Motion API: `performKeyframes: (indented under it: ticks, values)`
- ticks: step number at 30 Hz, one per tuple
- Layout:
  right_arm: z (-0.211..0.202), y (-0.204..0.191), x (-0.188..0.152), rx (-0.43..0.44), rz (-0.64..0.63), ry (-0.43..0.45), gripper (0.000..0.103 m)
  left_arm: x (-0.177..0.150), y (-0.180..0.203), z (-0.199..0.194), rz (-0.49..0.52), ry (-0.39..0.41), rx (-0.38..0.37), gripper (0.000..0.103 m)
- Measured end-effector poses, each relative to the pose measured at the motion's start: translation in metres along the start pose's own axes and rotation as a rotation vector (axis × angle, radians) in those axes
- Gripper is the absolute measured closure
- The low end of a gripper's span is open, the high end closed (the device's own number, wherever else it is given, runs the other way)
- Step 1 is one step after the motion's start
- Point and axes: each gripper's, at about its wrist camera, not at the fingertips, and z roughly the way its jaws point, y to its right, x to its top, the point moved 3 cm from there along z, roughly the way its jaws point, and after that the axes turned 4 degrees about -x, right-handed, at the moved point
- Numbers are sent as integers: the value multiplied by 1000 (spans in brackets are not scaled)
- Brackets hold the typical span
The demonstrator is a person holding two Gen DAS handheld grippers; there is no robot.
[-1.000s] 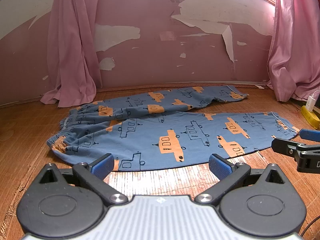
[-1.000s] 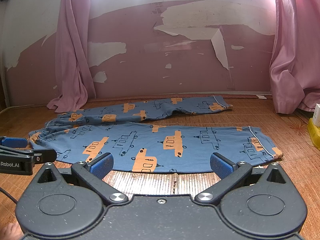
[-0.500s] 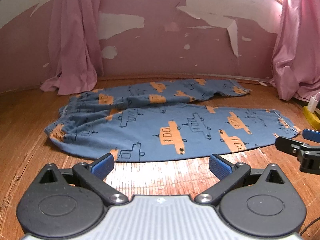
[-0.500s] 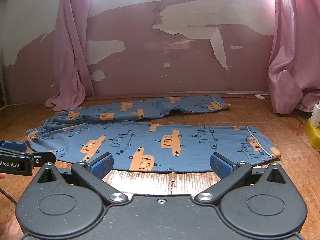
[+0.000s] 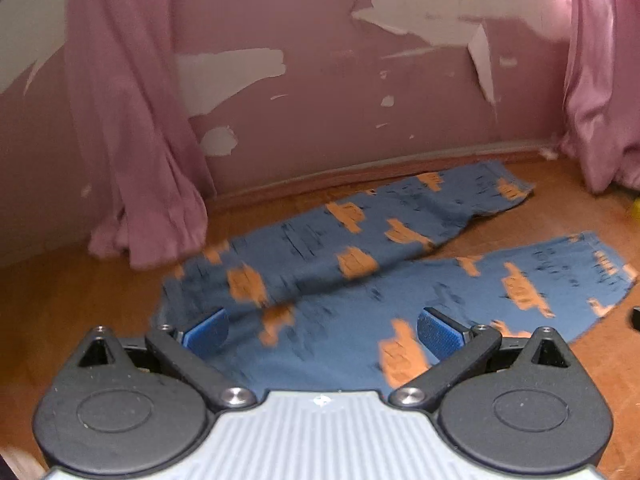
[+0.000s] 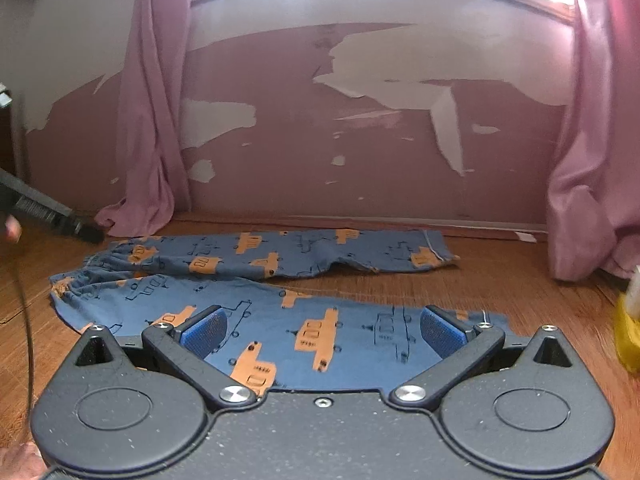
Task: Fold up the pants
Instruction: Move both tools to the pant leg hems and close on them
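Blue pants (image 5: 360,264) (image 6: 280,304) with orange vehicle prints lie flat on the wooden floor, legs spread apart toward the right, waistband at the left. My left gripper (image 5: 322,330) is open over the near leg close to the waistband; this view is blurred by motion. My right gripper (image 6: 322,330) is open over the near leg toward its cuff end. Nothing is between either pair of blue pads. Part of the left gripper (image 6: 44,212) shows at the left edge of the right wrist view.
A pink wall (image 6: 360,140) with peeling paint stands behind the pants. Pink curtains (image 6: 152,120) (image 6: 592,160) hang to the floor at left and right. A yellow object (image 6: 628,332) sits on the floor at the far right. A black cable (image 6: 24,320) runs at the left.
Both grippers have moved forward, over the near leg. The left one has swung left toward the waistband. Both stay open.
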Motion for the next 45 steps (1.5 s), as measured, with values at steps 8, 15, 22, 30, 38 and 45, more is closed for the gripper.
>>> performKeyframes:
  ticks: [8,15,22,30,38,45]
  values:
    - [102,26,78,144,-128,-168,0,90,-58,96,80,-72,16,0]
    - [260,27,132,251,-196,-249,1,97,-93,187,55,-65,-213,0]
    - [379,16,138,267,-250,-368,14,77,-87,256,235,-149,-241,11]
    - [432,24,137,404,-398,-423,26,76,-105,286,165,-205,-246,35]
    - [437,25,122,491,-466,-445,38,66,-100,293,179,-224,-266,44]
    - [432,31,123,446,-427,-403,74,65,-78,285,237,-209,-289,96]
